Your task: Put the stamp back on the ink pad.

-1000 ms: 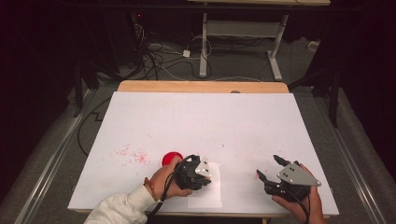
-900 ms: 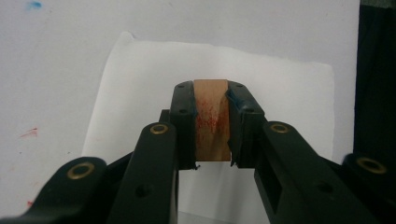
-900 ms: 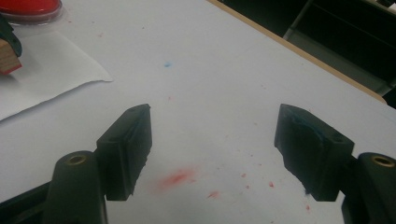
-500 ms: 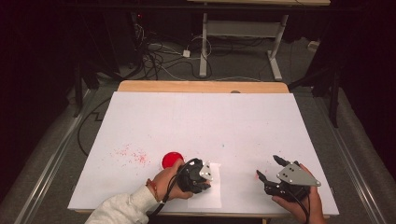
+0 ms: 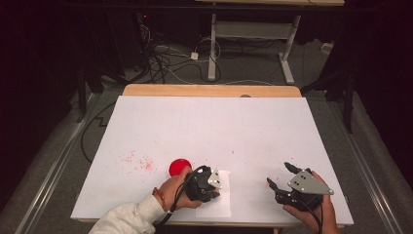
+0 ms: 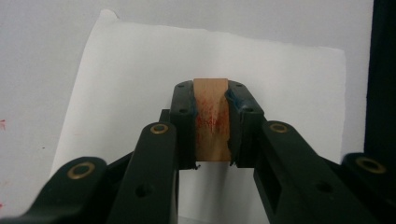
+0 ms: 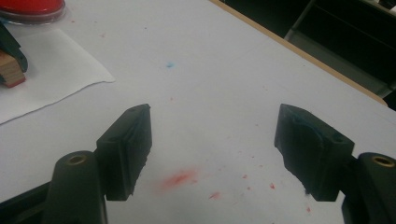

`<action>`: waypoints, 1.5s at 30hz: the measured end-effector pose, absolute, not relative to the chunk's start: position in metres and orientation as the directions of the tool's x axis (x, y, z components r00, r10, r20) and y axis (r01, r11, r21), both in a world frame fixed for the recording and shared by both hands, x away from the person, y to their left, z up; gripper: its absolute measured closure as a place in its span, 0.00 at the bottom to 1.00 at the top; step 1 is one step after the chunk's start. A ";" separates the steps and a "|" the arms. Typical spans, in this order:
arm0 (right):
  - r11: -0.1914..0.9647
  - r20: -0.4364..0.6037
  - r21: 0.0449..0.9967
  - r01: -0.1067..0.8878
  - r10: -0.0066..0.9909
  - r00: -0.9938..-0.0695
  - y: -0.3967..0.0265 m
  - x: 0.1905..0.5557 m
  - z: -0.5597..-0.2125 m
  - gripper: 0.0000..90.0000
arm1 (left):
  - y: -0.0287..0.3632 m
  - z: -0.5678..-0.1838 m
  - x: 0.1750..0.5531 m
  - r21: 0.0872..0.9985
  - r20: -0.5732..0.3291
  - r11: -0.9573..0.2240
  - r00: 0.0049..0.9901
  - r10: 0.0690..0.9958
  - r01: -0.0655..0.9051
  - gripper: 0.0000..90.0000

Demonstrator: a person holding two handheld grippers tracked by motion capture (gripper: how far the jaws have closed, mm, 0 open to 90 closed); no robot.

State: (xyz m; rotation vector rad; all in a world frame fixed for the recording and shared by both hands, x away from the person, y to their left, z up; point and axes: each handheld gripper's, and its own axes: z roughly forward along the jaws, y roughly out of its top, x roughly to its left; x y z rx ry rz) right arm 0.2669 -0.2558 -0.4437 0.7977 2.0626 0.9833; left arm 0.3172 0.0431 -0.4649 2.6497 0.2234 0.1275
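1. The white tabletop (image 5: 209, 131) spreads out ahead of both grippers, speckled with red ink marks out beyond the fingers.
2. A white sheet of paper (image 6: 140, 84) lies flat directly under and ahead of the left gripper's fingers, probably laid there to take a print.
3. The left gripper (image 5: 210, 186) points down at the paper; its fingers (image 6: 183, 122) are clenched on a wooden stamp (image 6: 212, 119).
4. The right gripper (image 5: 278, 177) rests well off to the side of the paper. Its fingers (image 7: 127, 149) are spread wide with nothing between them, just bare tabletop and red smears, so it seems to be waiting.
5. A round red ink pad (image 5: 179, 167) sits just beside the left fingers, close enough for re-inking.
6. The stamp stands upright between the left finger pads, red-stained on its side, its inked end toward the paper, seemingly pressing or about to press.
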 end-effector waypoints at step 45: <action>0.528 -0.333 0.820 0.221 0.755 -0.566 -0.256 0.266 -0.444 0.31 | 0.047 -0.461 0.319 0.493 0.037 -0.858 0.982 0.183 0.141 0.82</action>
